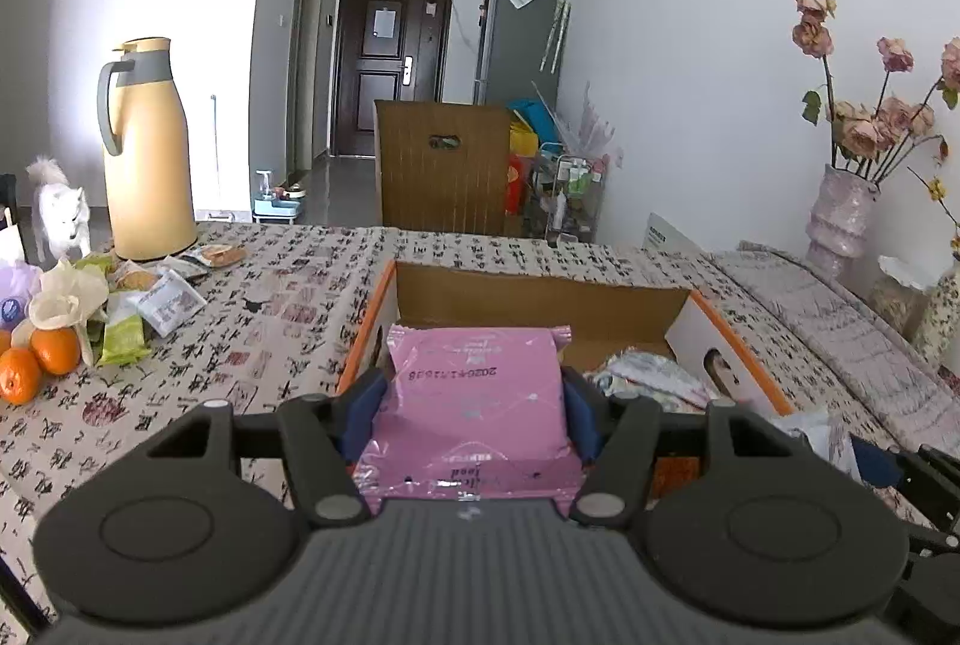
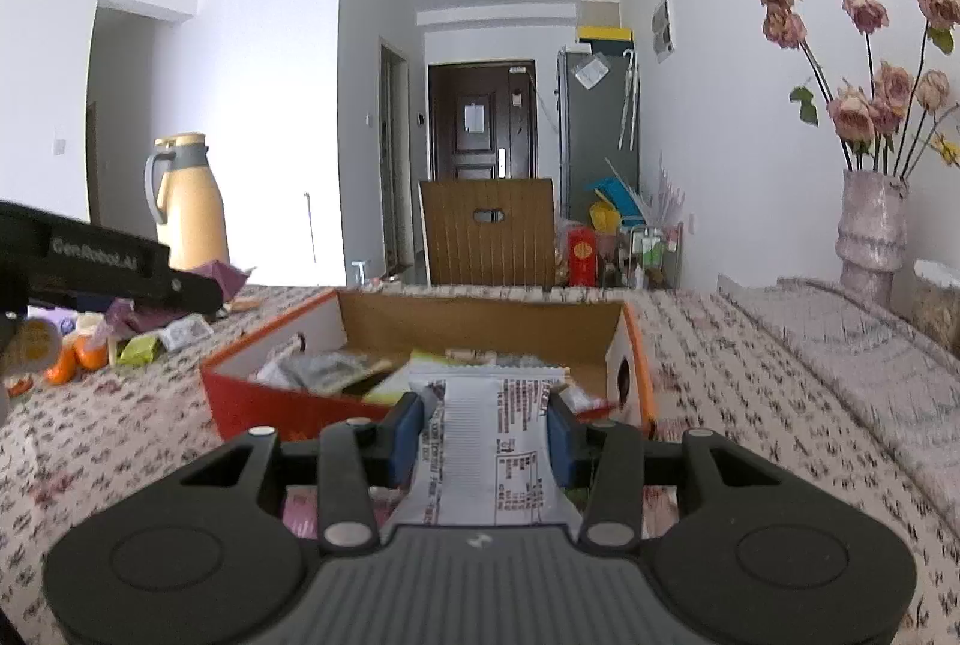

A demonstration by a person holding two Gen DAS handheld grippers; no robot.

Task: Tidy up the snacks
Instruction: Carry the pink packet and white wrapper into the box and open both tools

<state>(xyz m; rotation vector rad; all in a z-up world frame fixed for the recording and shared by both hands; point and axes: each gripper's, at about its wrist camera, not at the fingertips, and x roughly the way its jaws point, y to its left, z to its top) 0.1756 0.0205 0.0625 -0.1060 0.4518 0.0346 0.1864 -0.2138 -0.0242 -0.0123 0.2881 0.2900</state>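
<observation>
My left gripper [image 1: 474, 405] is shut on a pink snack packet [image 1: 474, 399] and holds it over the near left part of an open orange cardboard box [image 1: 540, 294]. My right gripper [image 2: 487, 420] is shut on a white snack packet [image 2: 489, 441] with printed text, held just in front of the same box [image 2: 288, 408]. The box holds several packets [image 2: 336, 369]. Loose snack packets [image 1: 162, 294] lie on the patterned tablecloth at the left. The left gripper's body [image 2: 102, 261] shows at the left edge of the right wrist view.
A yellow thermos jug [image 1: 147, 147] stands at the table's far left, with oranges [image 1: 39, 360] and wrappers near it. A vase of dried roses [image 1: 840, 219] stands at the right. A wooden chair [image 1: 444, 165] is behind the table. A white dog [image 1: 60, 213] stands on the floor at the left.
</observation>
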